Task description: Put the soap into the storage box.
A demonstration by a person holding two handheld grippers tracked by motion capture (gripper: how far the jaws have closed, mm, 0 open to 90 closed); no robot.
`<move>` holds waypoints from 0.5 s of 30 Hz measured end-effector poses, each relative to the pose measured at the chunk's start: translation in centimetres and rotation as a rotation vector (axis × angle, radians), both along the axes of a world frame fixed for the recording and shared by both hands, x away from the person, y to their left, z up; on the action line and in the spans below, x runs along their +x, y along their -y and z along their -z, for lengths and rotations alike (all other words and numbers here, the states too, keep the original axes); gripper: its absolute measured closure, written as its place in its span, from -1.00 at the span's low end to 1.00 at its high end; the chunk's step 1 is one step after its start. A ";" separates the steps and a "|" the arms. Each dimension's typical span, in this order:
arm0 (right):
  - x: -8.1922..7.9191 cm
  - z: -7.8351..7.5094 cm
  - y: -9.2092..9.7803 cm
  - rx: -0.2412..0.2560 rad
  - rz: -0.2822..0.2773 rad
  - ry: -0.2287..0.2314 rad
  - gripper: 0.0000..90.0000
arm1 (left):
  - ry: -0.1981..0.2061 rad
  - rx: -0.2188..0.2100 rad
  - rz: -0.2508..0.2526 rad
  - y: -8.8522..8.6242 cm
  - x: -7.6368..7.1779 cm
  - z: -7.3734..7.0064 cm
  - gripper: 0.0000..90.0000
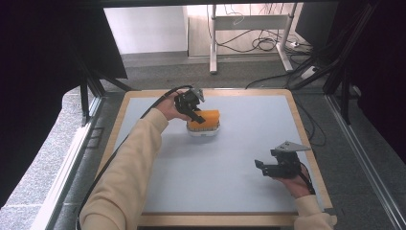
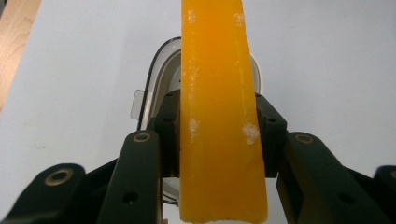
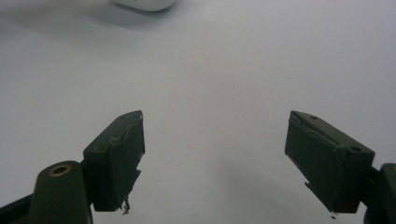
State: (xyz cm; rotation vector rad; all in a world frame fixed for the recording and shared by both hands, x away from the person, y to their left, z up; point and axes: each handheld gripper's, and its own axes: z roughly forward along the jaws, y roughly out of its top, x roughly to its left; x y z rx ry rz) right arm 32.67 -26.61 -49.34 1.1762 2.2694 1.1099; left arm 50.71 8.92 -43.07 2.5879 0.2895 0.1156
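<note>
Left gripper view shows left gripper [image 2: 217, 135] clamped on orange sponge [image 2: 219, 116] w/ white dish [image 2: 156, 70] beneath, while high view adds right gripper [image 1: 268, 167] spread open, well apart.

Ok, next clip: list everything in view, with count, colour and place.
sponge: one, orange, standing on edge in the dish, clamped by the left gripper
dish: one, white, far centre of the table
table: one, pale blue top with wooden rim
desk frame: one, white, on the floor beyond the table, cables beneath
left hand-held gripper: one, black, shut on the sponge
right hand-held gripper: one, black, open, near right of the table
sleeves: two, cream
</note>
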 end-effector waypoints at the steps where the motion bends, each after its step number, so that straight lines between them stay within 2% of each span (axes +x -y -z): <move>1: 0.0 0.0 0.0 0.002 -0.001 0.002 -0.55 | -0.001 -0.002 0.001 0.0 0.1 0.1 0.38; 6: 0.0 0.0 0.0 0.003 -0.003 0.003 -0.55 | -0.017 0.007 0.000 0.2 0.2 0.7 0.38; 15: 0.0 0.0 0.0 0.002 -0.004 0.003 -0.55 | -0.022 -0.011 -0.004 0.0 0.5 1.3 0.38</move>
